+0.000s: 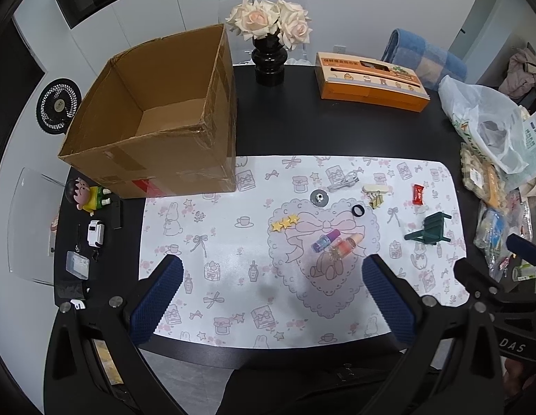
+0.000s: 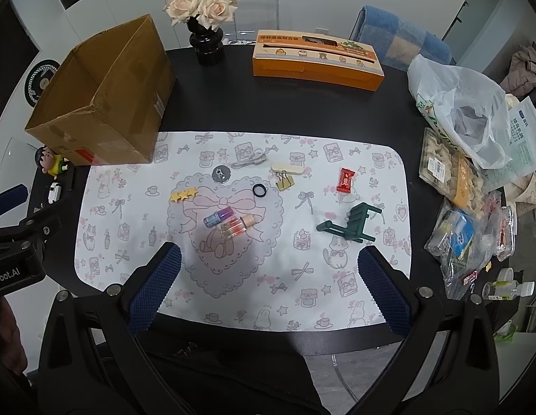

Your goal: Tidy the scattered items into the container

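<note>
Table (image 1: 302, 128): round and black, its near rim curving under both claws; bare dark surface runs between the mat's far edge and the vase.
Mat (image 1: 216, 242): thin white sheet with rounded corners, printed with pink bows, rabbits and a scalloped heart; its near half lies free of objects.
Cardboard box (image 1: 147, 159): brown, taped, open-topped and seen empty, standing at the mat's far-left corner, its front right corner overlapping the mat.
Orange carton (image 2: 316, 65): long and flat, at the far side of the table.
Bags (image 2: 461, 117): crinkled clear plastic and snack packs crowd the right rim.
Left claw (image 1: 273, 297): blue ribbed pads spread wide, holding nothing, hovering over the mat's near edge.
Right claw (image 2: 268, 285): likewise spread wide and holding nothing, above the same near edge.
Green rack (image 2: 351, 223): small, dark plastic, tipped on its side, right of the heart.
Two tubes (image 2: 230, 221): short cylinders, one purple-blue, one orange-peach, lying side by side on the heart.
Red wrapper (image 2: 345, 180): glossy candy, alone to the right.
Star clip (image 2: 183, 195): three yellow stars in a row.
Black ring (image 2: 259, 191): beside a gold binder clip (image 2: 285, 182).
</note>
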`<act>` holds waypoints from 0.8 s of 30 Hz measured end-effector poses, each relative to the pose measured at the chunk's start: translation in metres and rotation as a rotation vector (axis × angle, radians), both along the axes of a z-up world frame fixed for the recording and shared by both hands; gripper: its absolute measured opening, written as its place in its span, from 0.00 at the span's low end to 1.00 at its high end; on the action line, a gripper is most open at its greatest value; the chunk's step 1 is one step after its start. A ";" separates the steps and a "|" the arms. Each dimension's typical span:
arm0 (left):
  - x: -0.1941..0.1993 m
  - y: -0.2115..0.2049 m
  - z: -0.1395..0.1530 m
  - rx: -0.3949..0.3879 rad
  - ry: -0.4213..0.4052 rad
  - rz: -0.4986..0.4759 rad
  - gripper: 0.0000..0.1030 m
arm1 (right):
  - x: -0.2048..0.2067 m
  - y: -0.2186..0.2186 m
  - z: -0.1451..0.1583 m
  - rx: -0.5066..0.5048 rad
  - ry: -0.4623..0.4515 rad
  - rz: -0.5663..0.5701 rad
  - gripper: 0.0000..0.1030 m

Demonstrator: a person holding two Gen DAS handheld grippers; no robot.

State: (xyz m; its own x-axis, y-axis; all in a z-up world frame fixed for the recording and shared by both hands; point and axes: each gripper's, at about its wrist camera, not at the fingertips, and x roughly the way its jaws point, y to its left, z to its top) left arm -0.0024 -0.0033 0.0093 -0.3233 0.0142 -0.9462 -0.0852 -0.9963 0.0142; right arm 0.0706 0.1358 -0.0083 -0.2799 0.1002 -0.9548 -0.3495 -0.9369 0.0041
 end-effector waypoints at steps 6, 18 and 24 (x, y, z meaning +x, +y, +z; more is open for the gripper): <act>0.000 0.002 -0.001 0.002 -0.004 -0.001 1.00 | 0.000 -0.002 0.000 0.000 -0.001 0.000 1.00; 0.001 0.004 -0.004 0.009 -0.017 -0.002 1.00 | 0.001 0.002 -0.005 -0.006 -0.007 -0.005 1.00; 0.002 0.004 -0.006 0.015 -0.029 0.000 1.00 | 0.002 0.004 -0.005 -0.007 -0.006 -0.007 1.00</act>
State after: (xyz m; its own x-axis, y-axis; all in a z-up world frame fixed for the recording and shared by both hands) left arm -0.0006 0.0005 0.0032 -0.2954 0.0281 -0.9549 -0.0855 -0.9963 -0.0028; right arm 0.0730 0.1395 -0.0136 -0.2732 0.0953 -0.9572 -0.3563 -0.9343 0.0087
